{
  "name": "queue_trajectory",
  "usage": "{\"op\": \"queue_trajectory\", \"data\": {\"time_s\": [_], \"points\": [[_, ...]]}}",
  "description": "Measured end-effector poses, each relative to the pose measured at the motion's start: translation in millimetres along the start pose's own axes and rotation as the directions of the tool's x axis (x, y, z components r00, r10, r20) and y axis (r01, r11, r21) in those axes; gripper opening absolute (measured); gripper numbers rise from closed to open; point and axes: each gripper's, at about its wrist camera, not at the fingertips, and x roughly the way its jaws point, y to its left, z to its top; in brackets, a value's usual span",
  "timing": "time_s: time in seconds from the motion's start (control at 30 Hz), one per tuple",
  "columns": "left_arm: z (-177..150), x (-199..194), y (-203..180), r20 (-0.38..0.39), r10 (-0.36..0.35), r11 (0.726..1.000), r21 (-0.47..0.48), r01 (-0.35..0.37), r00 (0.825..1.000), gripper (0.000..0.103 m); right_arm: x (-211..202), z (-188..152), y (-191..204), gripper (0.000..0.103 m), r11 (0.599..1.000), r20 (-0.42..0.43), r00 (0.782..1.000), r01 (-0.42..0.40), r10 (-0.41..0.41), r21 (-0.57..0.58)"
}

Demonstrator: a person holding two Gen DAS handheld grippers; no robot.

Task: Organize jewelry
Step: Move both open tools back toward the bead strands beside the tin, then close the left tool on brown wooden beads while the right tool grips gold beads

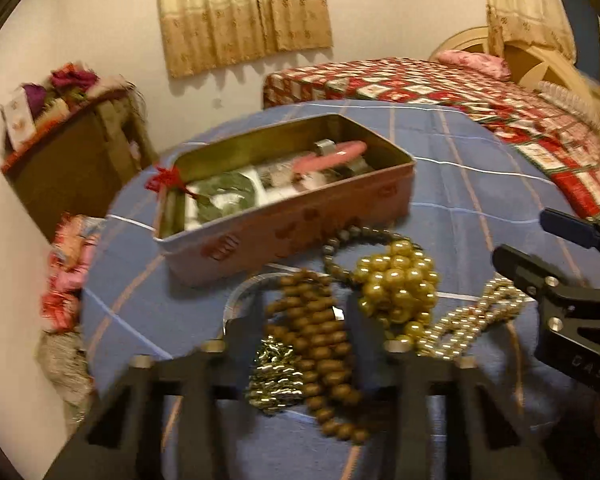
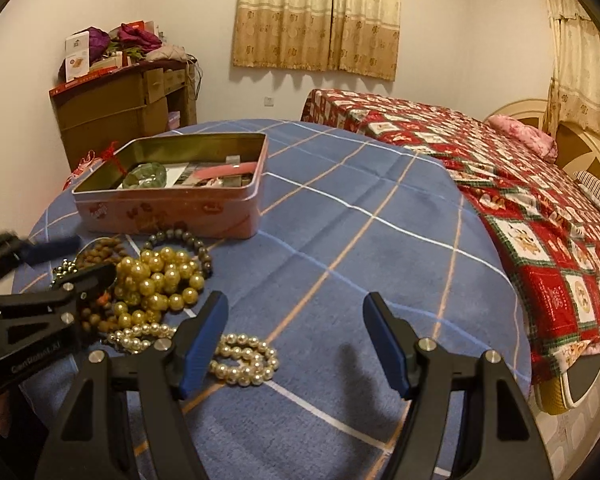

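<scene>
- Pink tin box (image 2: 172, 204) sitting open on blue plaid tabletop (image 2: 340, 240), small items inside.
- Jewelry heaped just in front of tin: gold bead cluster (image 1: 396, 284), brown wooden bead strand (image 1: 320, 344), dark bead bracelet (image 2: 188, 240), pearl strand (image 2: 240, 360), gold chain (image 1: 274, 376).
- Left tool (image 1: 296, 332) hovering low over pile, fingers spread apart, straddling wooden bead strand and gold chain, not gripping.
- Right tool (image 2: 296, 340) hanging wide apart, holding nothing, left finger (image 2: 204, 336) overlapping pearl strand.
- Red patchwork bed (image 2: 500, 200) lying behind tabletop.
</scene>
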Motion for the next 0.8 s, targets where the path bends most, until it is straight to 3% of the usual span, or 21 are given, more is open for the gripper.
{"op": "queue_trajectory", "data": {"time_s": [0.03,0.13,0.2,0.4,0.53,0.6,0.63,0.7,0.73,0.77,0.8], "points": [[0,-1,-1,0.003,-0.003,1.000,0.004,0.003,1.000,0.016,0,0,0,0.073,1.000,0.000,1.000,-0.001,0.001,0.001],[3,-10,3,0.022,-0.023,1.000,-0.007,0.023,0.999,0.014,0,1,2,0.073,1.000,0.003,1.000,-0.010,0.010,0.005],[8,-18,10,0.037,-0.016,1.000,-0.011,0.017,0.999,0.000,0,2,5,0.073,1.000,0.005,1.000,-0.019,0.019,0.004],[22,-45,35,0.108,-0.017,0.998,-0.065,0.024,0.994,0.000,-3,12,24,0.073,0.997,0.024,0.997,-0.071,0.072,-0.021],[22,-44,44,0.108,-0.017,0.995,-0.098,0.028,0.994,0.000,-5,18,39,0.073,0.991,0.028,0.992,-0.124,0.126,-0.052],[19,-39,46,0.091,0.020,0.994,-0.107,-0.011,0.996,0.001,-2,18,47,0.073,0.986,0.014,0.989,-0.147,0.148,-0.074],[19,-34,47,0.071,0.025,0.994,-0.111,-0.017,0.997,0.007,-1,17,49,0.073,0.986,0.010,0.989,-0.145,0.146,-0.084],[15,-28,49,0.044,0.040,0.992,-0.118,-0.035,0.998,0.044,7,15,54,0.073,0.984,-0.019,0.989,-0.147,0.146,-0.104],[13,-28,49,0.052,0.078,0.990,-0.125,-0.071,0.996,0.075,11,15,55,0.072,0.982,-0.038,0.987,-0.157,0.154,-0.105],[10,-30,50,0.066,0.102,0.987,-0.129,-0.093,0.993,0.088,15,14,56,0.069,0.981,-0.052,0.986,-0.166,0.161,-0.104],[9,-31,50,0.080,0.107,0.987,-0.130,-0.096,0.991,0.088,18,13,56,0.064,0.979,-0.063,0.984,-0.172,0.166,-0.106]]}}
